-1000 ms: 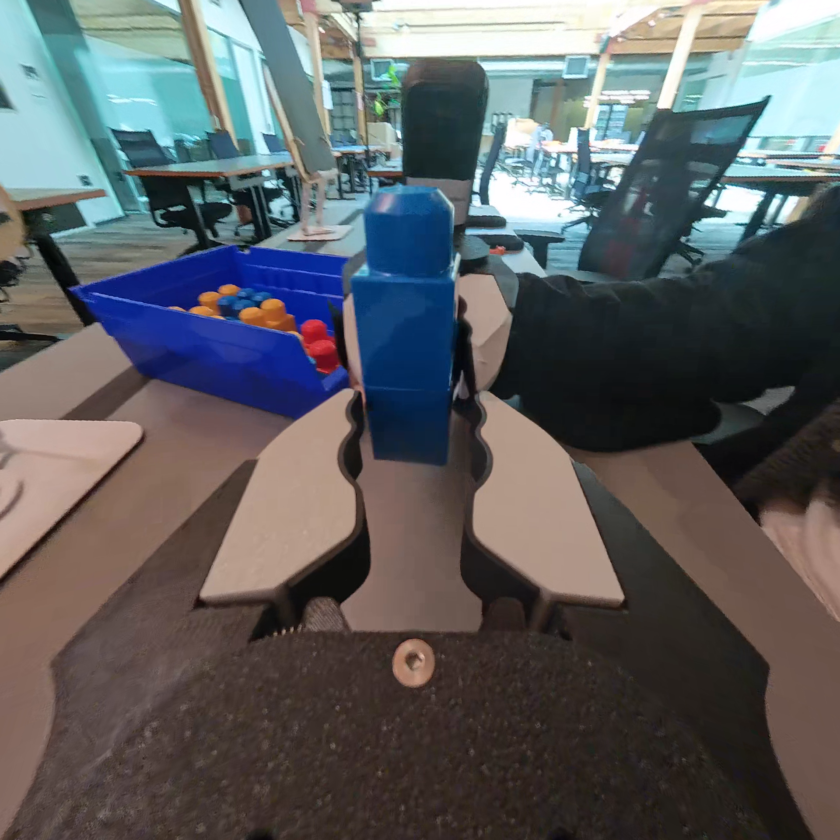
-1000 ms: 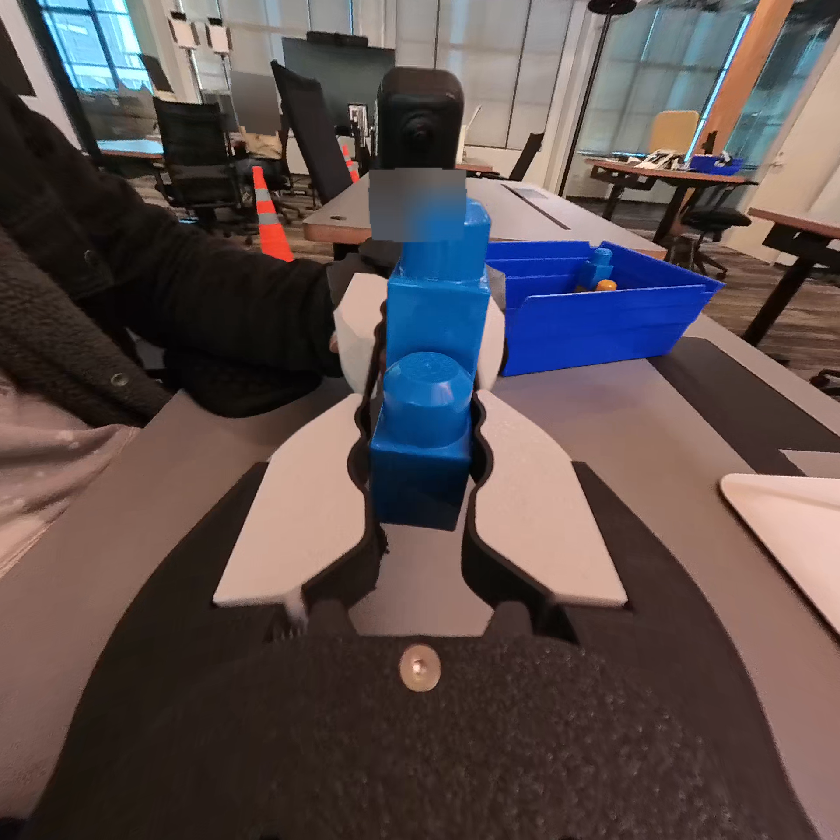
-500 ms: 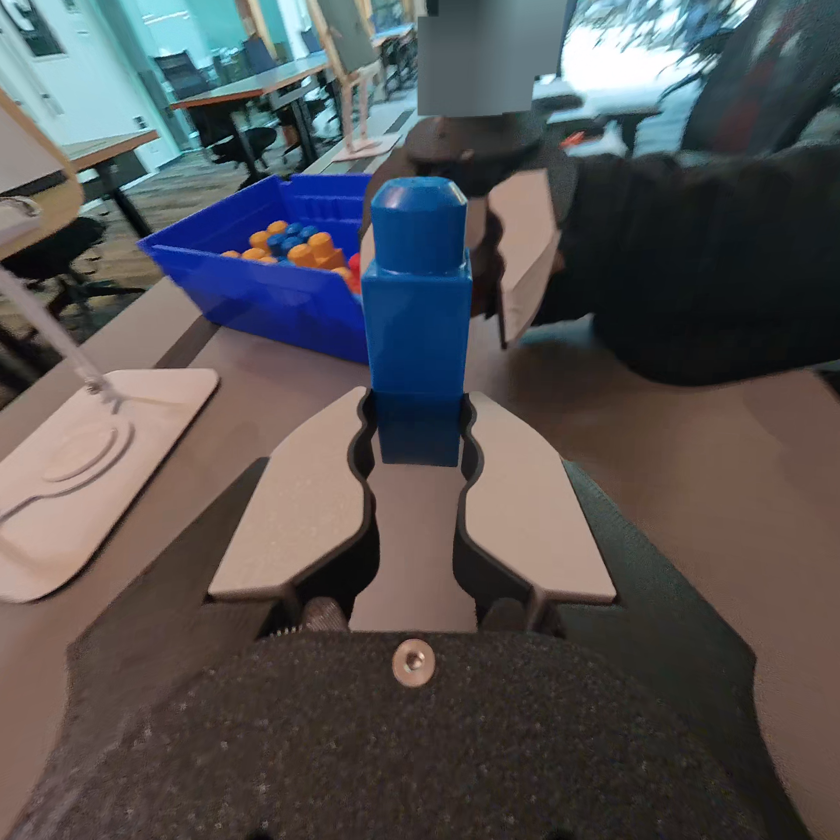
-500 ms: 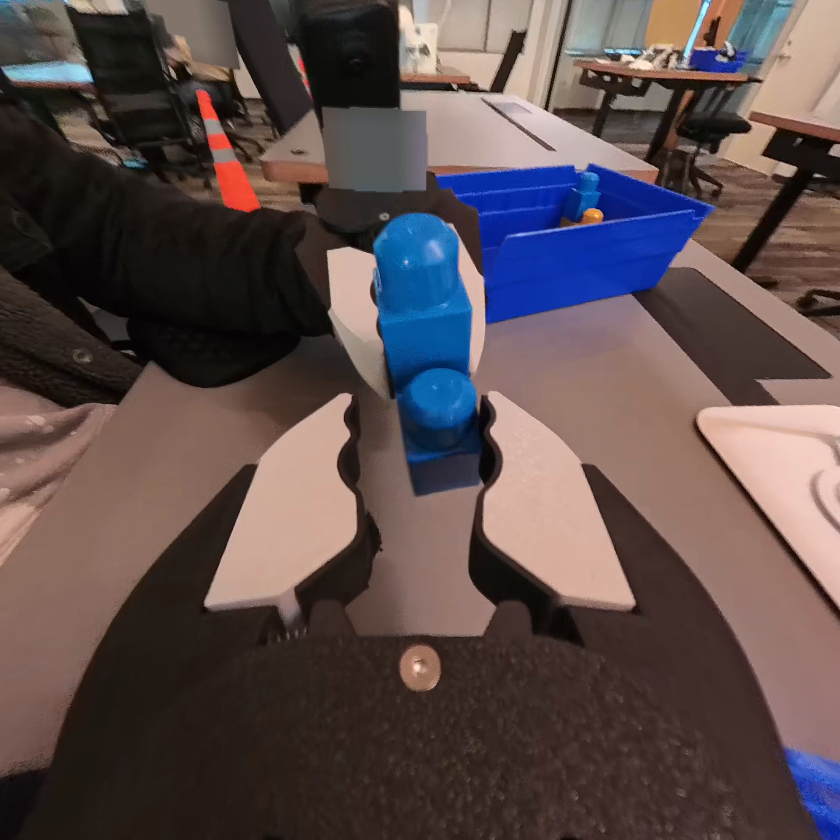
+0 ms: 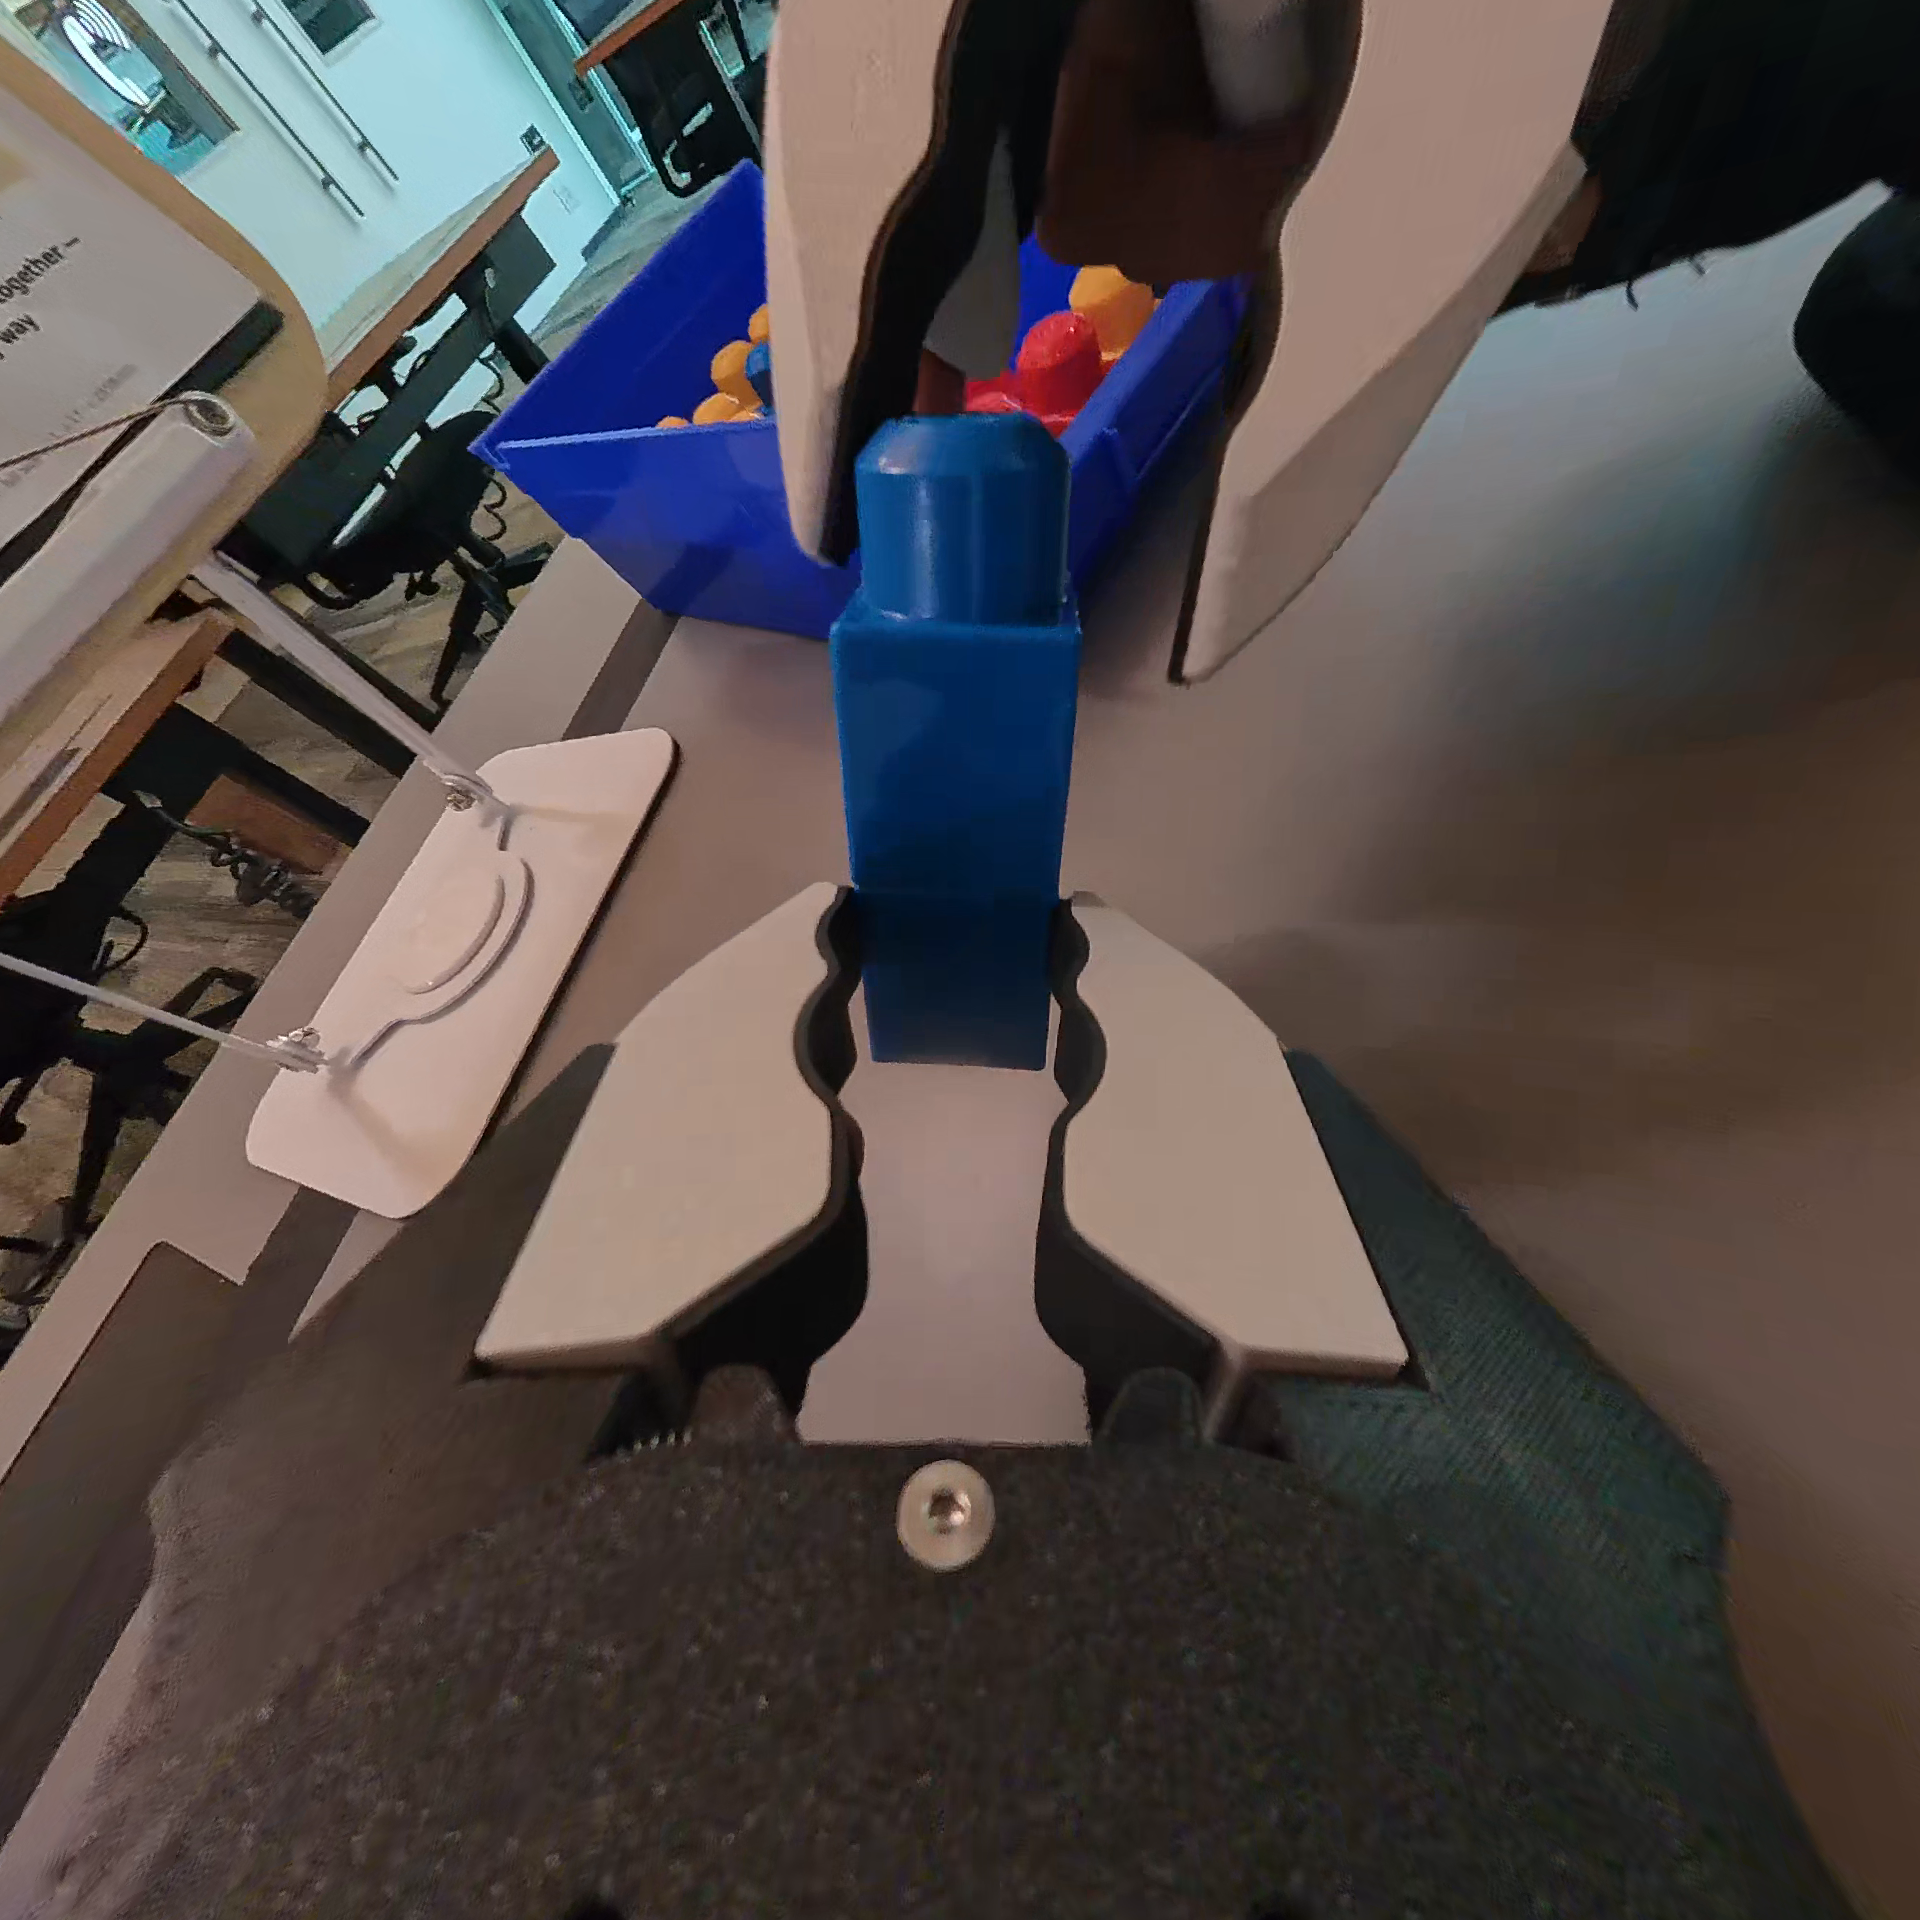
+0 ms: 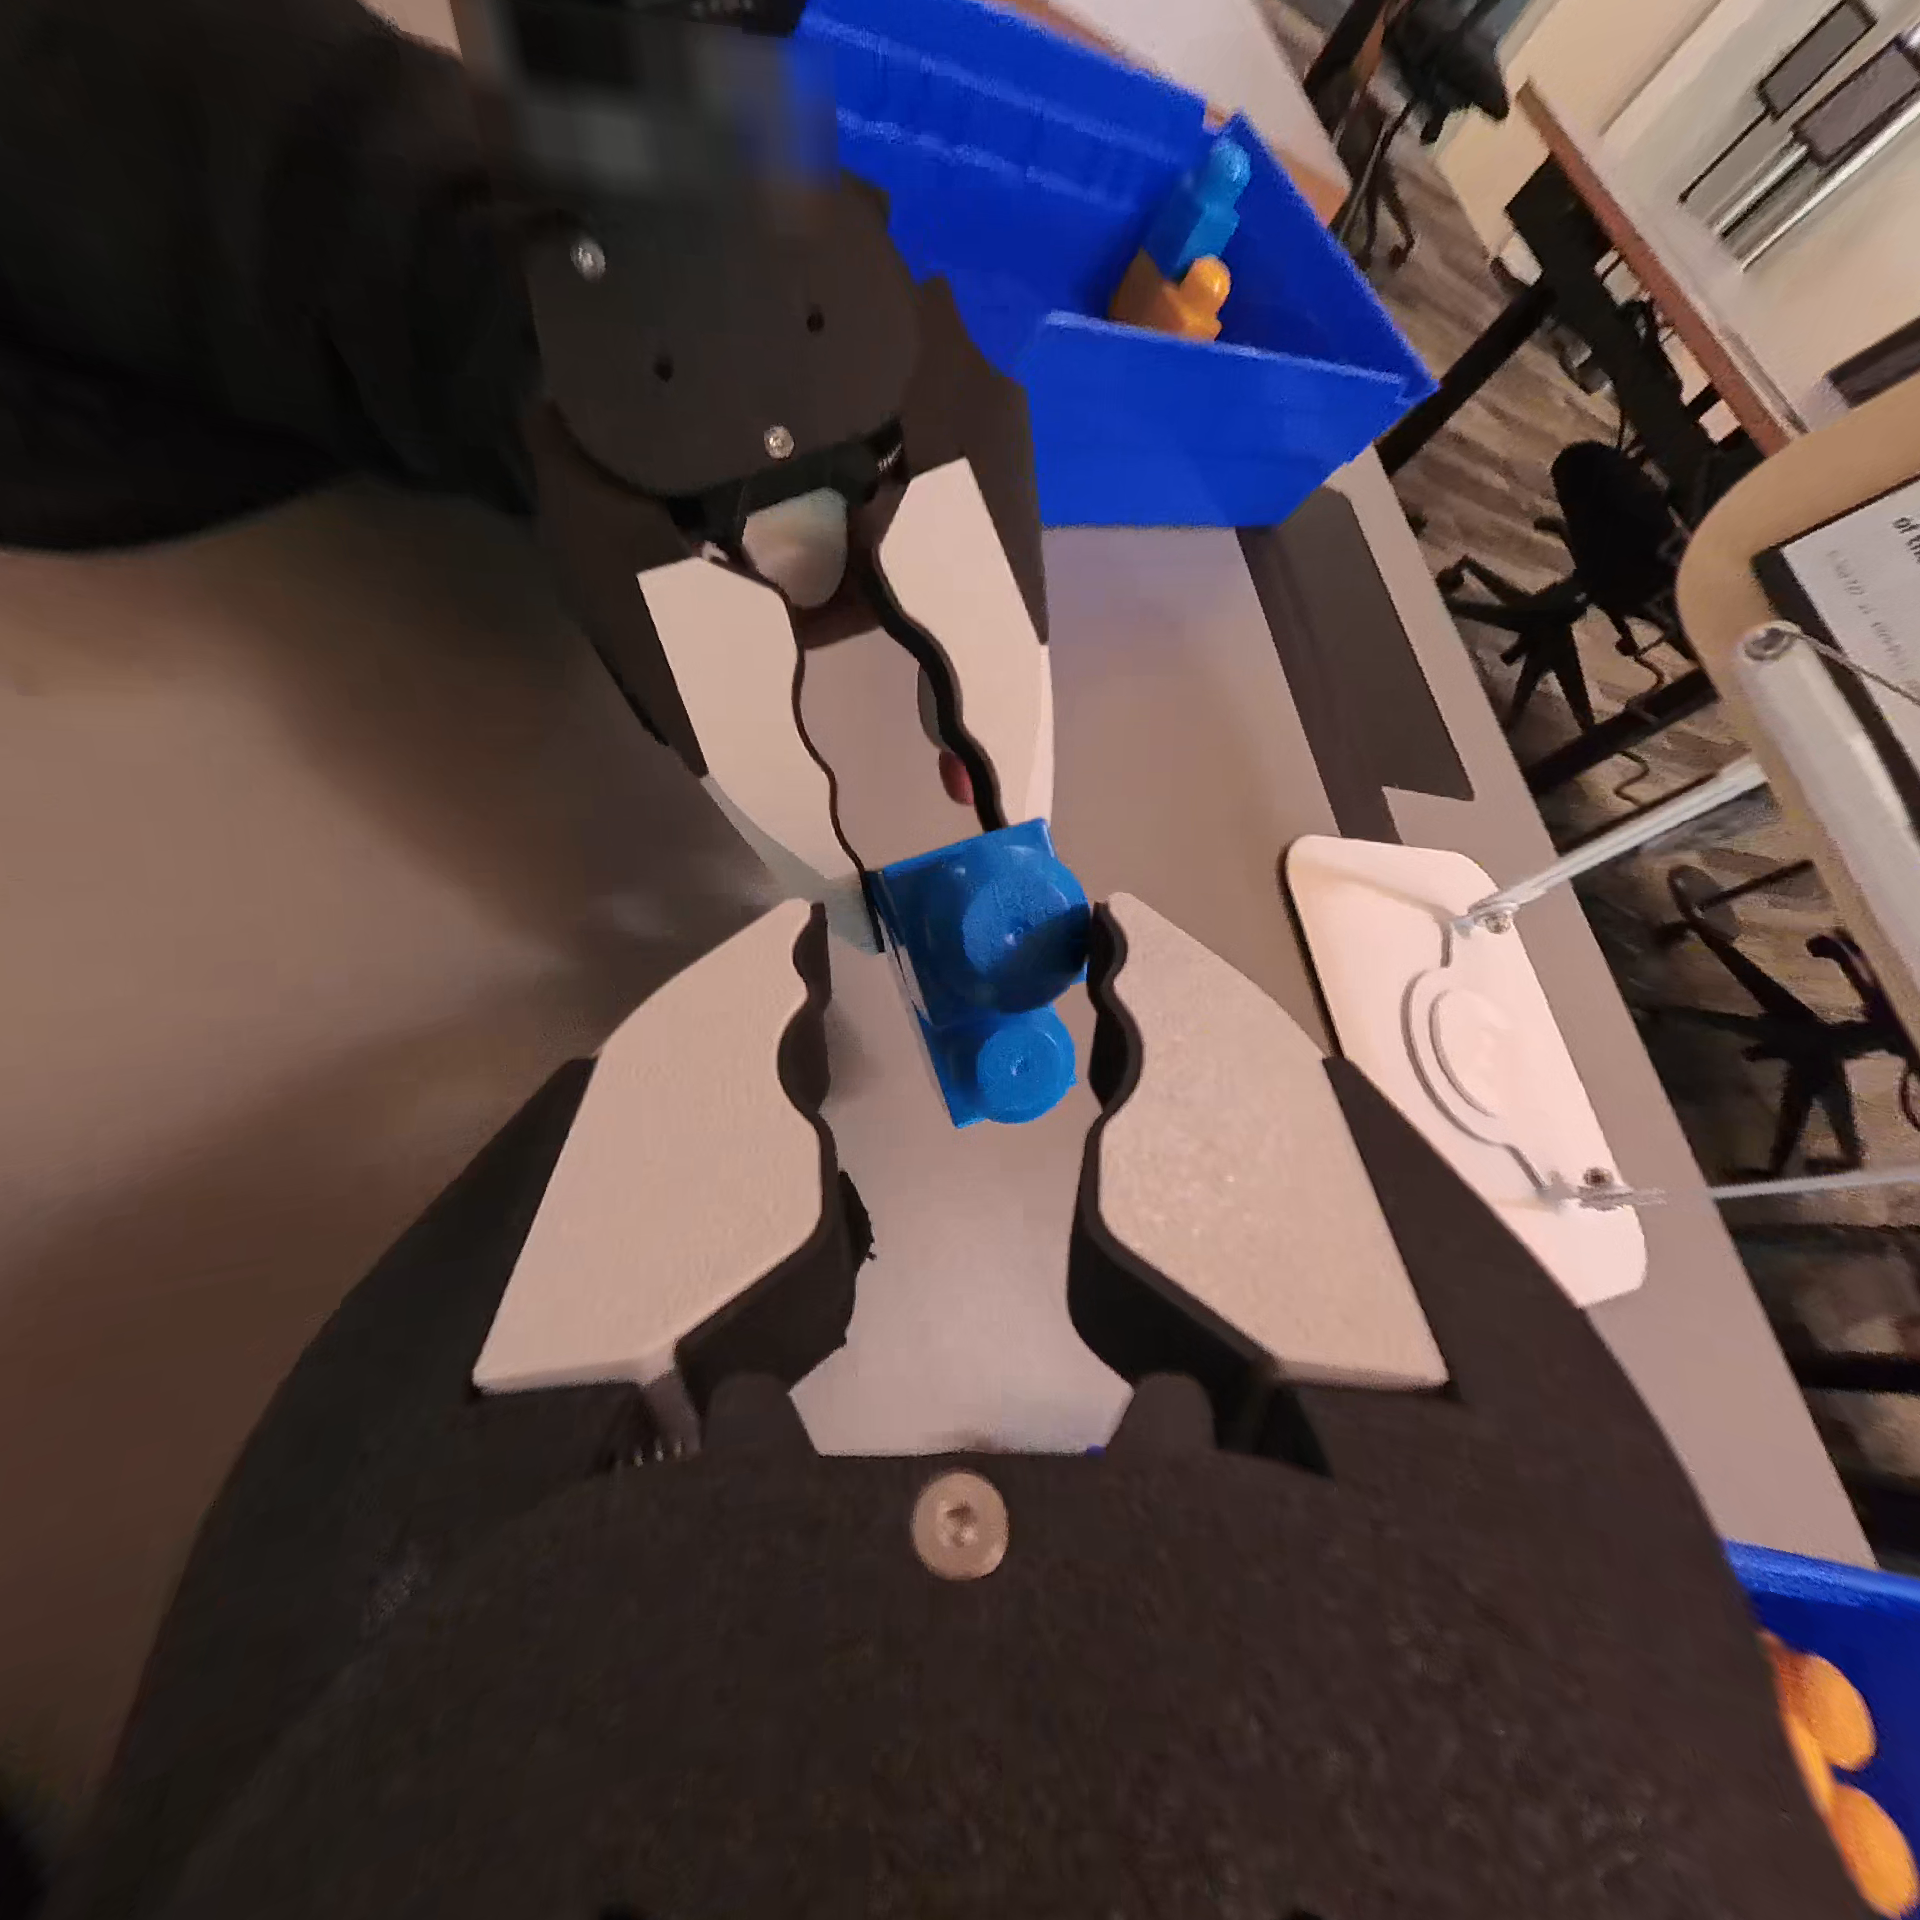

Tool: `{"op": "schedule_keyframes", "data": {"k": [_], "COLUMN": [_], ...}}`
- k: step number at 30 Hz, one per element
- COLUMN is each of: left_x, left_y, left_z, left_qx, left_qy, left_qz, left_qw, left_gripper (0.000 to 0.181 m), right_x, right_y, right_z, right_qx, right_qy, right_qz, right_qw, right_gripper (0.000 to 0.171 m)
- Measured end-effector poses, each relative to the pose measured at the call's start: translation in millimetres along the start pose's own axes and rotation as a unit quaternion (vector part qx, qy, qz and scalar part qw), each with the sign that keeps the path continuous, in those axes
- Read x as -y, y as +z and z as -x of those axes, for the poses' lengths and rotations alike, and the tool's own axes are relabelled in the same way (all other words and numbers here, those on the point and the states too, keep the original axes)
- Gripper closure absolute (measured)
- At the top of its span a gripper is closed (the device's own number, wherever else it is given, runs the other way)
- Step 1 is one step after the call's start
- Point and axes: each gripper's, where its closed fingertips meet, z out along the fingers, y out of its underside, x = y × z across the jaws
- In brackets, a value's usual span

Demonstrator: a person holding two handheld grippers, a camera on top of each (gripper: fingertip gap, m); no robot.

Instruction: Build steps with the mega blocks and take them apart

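Blue stepped block stack (image 5: 954,831) is clamped at its base between the left gripper's (image 5: 954,977) jaws. Right gripper (image 6: 951,971), jaws apart, straddles its top stud over the grey table (image 5: 1455,831); blue bin (image 5: 665,499) behind.

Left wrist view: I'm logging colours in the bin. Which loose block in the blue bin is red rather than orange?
The red block lies at the bin's right end, seen between the right gripper's fingers; the orange ones sit left of it and behind it.
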Motion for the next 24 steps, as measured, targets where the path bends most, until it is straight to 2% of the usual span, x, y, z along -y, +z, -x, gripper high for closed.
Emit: {"op": "schedule_keyframes", "data": {"k": [3, 9, 20, 22, 24], "left_x": [-2, -2, 31, 17, 12], "left_y": [3, 4, -7, -6, -8], "left_z": [-5, -11, -17, -11, -4], "left_qx": [-0.004, -0.010, -0.022, -0.010, -0.006], "left_qy": [0.014, 0.039, 0.050, 0.058, 0.034], "left_qz": [0.008, 0.000, -0.079, -0.045, -0.051], "left_qw": [1.000, 0.999, 0.995, 0.997, 0.998], "left_gripper": [0.145, 0.145, 0.145, 0.145, 0.145], "right_x": [-10, -14, -2, 4, 10], "right_y": [5, 8, -27, -44, -65], "right_z": [1, 6, 7, -1, -13], "right_qx": [-0.013, -0.008, 0.032, 0.017, -0.011], "right_qy": [-0.033, -0.051, 0.002, 0.014, 0.023], "right_qz": [0.045, 0.065, 0.012, -0.015, -0.044], "right_qw": [0.998, 0.997, 0.999, 1.000, 0.999], "right_gripper": [0.126, 0.135, 0.137, 0.137, 0.137]}}
